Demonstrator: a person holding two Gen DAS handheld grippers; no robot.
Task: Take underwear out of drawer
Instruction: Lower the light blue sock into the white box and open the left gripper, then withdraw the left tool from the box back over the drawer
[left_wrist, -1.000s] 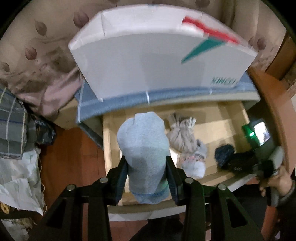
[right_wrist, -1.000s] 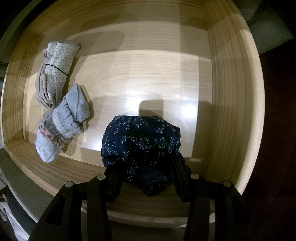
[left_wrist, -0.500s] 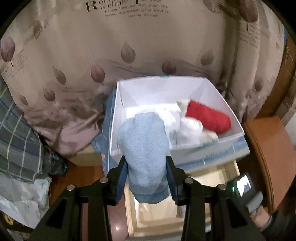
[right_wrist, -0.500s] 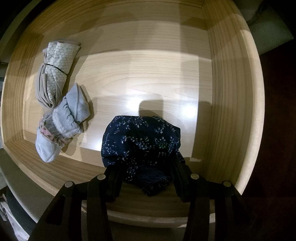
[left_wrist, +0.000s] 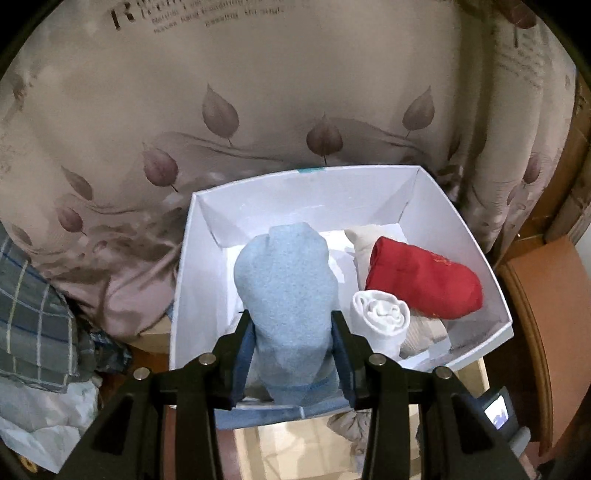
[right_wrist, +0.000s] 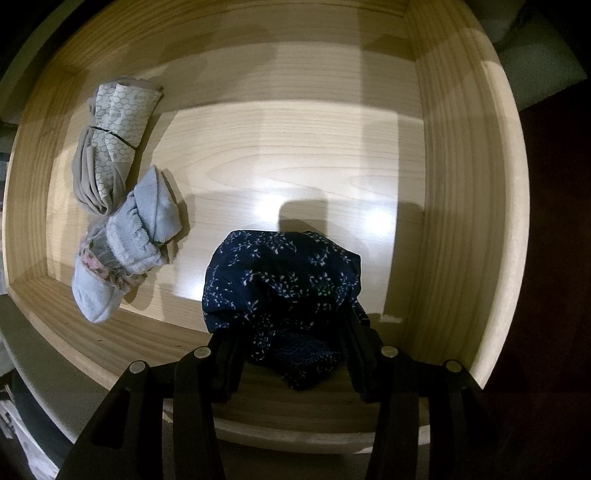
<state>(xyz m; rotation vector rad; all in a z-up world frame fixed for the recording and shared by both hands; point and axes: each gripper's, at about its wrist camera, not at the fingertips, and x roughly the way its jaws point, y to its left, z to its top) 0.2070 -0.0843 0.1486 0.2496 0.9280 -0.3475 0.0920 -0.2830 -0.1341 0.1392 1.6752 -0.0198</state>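
**Left wrist view: blue roll held over box; right clamped on navy piece in drawer**

Left wrist view: left gripper fingers pinch a rolled light-blue underwear, pads pressed on both its sides, roll sticking out ahead past the tips. Roll hangs above the open white cardboard box, not touching its floor as far as visible. Right of the fingers, inside the box: white rolled garment, red folded garment behind it, beige cloth further back. Beyond the box, leaf-print curtain. Left of the fingers, plaid fabric.

Right wrist view: right gripper points down into the wooden drawer, fingers clamped on a navy floral underwear, bunched between them and bulging ahead of the tips. It sits low in the drawer; cannot tell if it is touching the bottom. Left of the fingers on the drawer floor: pale blue bundle with pink trim, touching a grey honeycomb-print roll further out.
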